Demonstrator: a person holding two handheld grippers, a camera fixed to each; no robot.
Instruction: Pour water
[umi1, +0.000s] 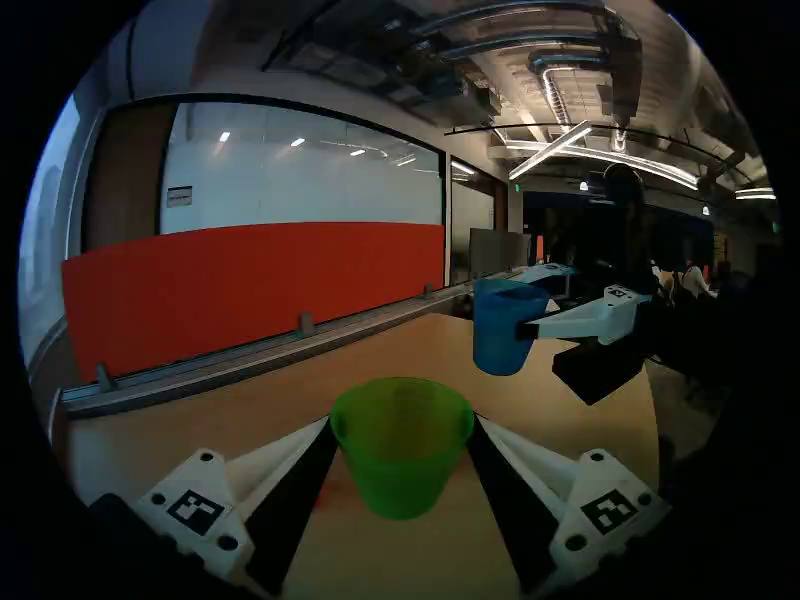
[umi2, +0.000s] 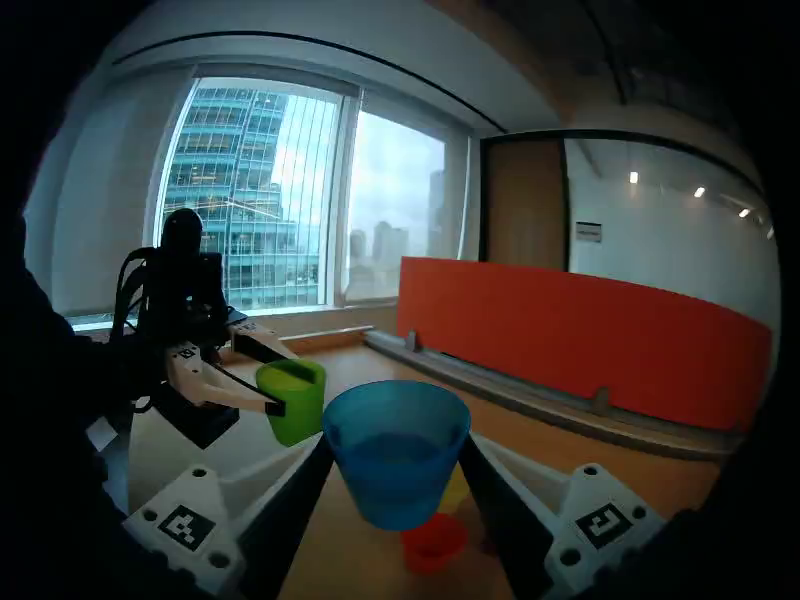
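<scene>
No legible text. Small sign on the glass wall: print too small to read. Square black-and-white markers: pattern only, no lettering.

Your right gripper clamps the blue cup between its 2 fingers. The cup is upright, and water shows through its wall. Left of the blue cup and a little farther off, your left gripper holds a green cup, also upright; the 2 cups are near but apart. Just below the blue cup, a small red cup stands on the wooden table. Beyond the blue cup, an orange partition runs to the right and a window stands to the left.
</scene>
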